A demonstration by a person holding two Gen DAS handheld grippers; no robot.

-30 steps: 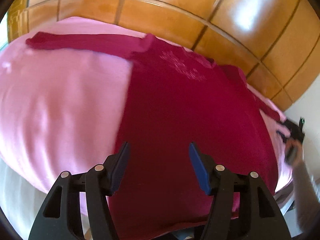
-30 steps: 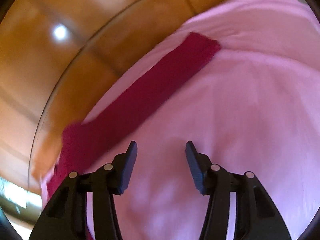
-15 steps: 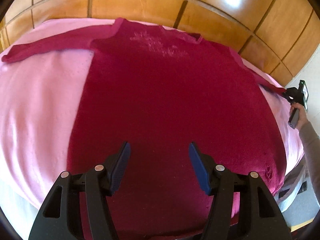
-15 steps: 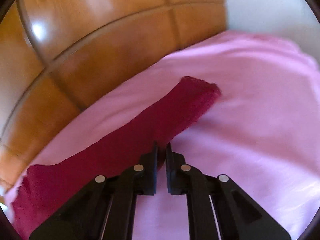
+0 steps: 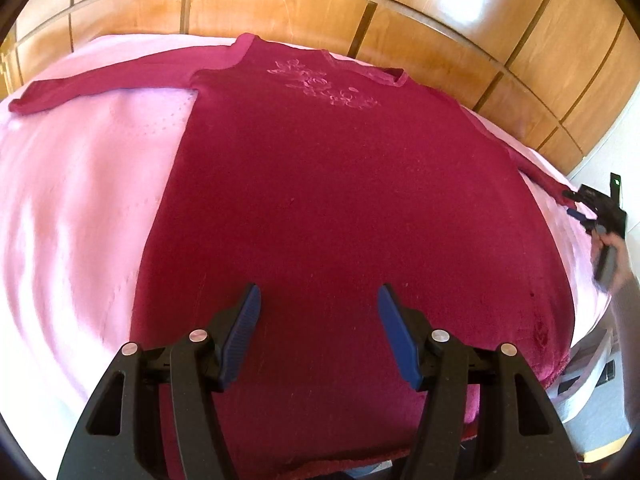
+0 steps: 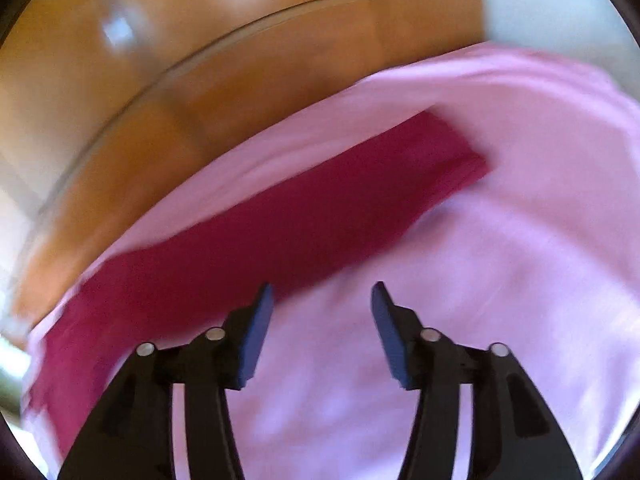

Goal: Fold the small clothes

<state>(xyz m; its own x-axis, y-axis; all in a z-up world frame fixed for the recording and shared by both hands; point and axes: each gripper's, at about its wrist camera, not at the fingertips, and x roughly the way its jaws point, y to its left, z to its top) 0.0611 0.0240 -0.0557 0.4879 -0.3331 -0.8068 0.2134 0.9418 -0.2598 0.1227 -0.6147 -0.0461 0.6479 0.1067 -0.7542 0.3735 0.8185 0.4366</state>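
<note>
we see a crimson long-sleeved top [image 5: 340, 200] spread flat, front up, on a pink sheet [image 5: 80, 200] against a wooden panelled wall [image 5: 280, 4]. bare sheet lies open to its left. our left gripper [image 5: 318, 312] hovers above the lower body, blue pads wide apart, holding nothing. only the blurred right view shows the right sleeve [image 6: 320, 208] up close; there the right gripper [image 6: 322, 300] stands open and empty just beside the sleeve's near edge.

No readable text anywhere; the sweater [image 5: 344, 208] bears only pale floral embroidery.
</note>
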